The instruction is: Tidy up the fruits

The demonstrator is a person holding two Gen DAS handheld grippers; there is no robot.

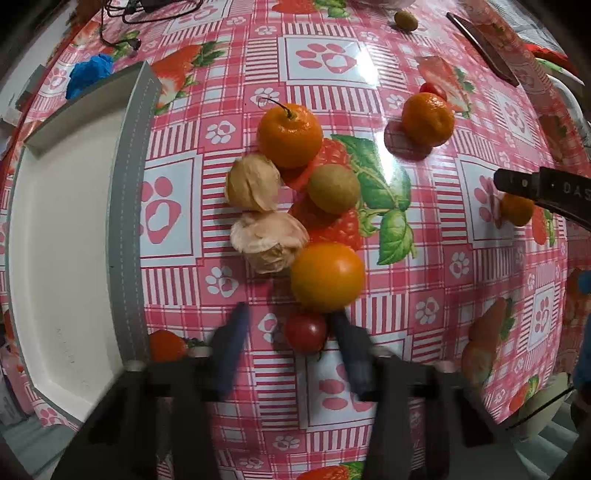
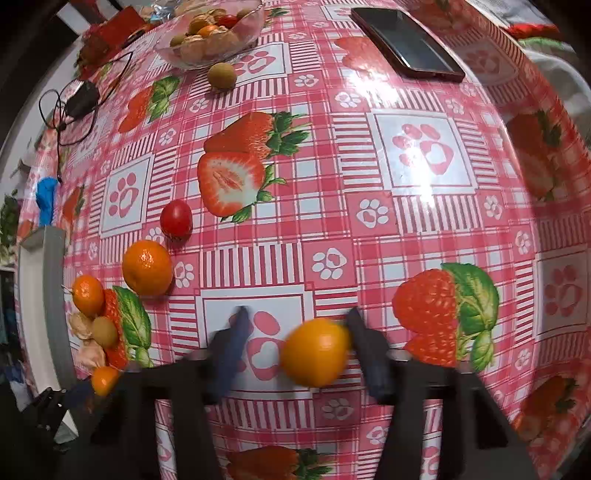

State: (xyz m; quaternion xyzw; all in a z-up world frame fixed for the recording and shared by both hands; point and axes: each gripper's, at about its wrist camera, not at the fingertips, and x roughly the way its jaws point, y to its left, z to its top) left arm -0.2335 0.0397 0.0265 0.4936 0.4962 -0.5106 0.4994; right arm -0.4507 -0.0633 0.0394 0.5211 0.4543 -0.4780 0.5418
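while the left gripper (image 1: 291, 332) stands spread beside a red tomato (image 1: 306, 332) near the tray (image 1: 129, 221), the right gripper (image 2: 295, 332) has an orange fruit (image 2: 314, 352) between parted jaws, well away from it.

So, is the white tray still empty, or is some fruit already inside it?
Empty as far as visible: the tray shows only a bare white floor, and the fruits, like the orange, lie on the tablecloth beside it.

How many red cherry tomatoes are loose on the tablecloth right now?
2: one tomato within the left tool, another just behind the far mandarin. A third red one sits in the glass bowl, where more may be hidden.
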